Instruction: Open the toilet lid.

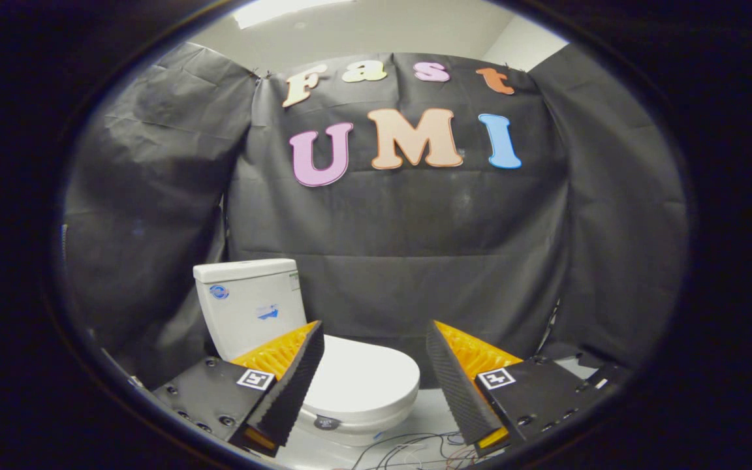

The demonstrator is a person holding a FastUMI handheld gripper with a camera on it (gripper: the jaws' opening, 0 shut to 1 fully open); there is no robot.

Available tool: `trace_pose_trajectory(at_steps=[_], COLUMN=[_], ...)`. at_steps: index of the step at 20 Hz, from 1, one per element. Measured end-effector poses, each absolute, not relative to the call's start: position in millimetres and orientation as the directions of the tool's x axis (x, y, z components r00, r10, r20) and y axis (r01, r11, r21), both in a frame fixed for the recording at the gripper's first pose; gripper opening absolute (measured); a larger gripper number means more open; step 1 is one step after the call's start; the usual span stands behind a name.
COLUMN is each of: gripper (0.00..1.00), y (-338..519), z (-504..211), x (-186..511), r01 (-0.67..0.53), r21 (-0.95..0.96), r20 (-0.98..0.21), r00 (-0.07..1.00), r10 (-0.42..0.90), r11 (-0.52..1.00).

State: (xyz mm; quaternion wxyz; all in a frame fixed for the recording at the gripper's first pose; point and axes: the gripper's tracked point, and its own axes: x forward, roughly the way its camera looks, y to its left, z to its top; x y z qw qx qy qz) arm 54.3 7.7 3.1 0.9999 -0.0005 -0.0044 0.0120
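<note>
The toilet lid (363, 378) is white, oval and glossy, lying shut and flat over the bowl. It sits ahead of the hand-held gripper (375, 339), showing between its 2 spread fingers, nearer the left one, which covers the lid's left edge. Behind it the white tank (249, 303) stands upright.

Beyond my fingertips a pale, smooth floor (428, 408) carries everything here. A white ceramic toilet (350, 391) stands directly on it, its boxy tank (249, 303) at the back near the black cloth wall (415, 261) and its rounded lid (360, 378) down flat. A loose tangle of thin dark and reddish wires (408, 450) lies on the floor just beside the bowl's base.
</note>
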Motion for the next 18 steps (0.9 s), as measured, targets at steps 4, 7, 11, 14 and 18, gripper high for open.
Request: trace_pose_trajectory(at_steps=[4, 7, 11, 14, 18], gripper=[0.97, 0.96, 0.92, 0.88, 0.83], y=[19.3, 30.3, 32.0, 26.9, 28.5], z=[29.0, 35.8, 39.8, 23.6, -20.3], x=[80.9, 94.2, 107.8, 117.0, 122.1], r01=[-0.042, -0.004, 0.1, 0.198, 0.323], r21=[0.05, 0.115, 0.234, 0.369, 0.489], r20=[0.139, 0.204, 0.229, 0.193, 0.094], r00=[0.99, 0.979, 0.961, 0.94, 0.904], r10=[0.034, -0.02, -0.155, -0.283, -0.417], r11=[0.998, 0.993, 0.967, 0.908, 0.81])
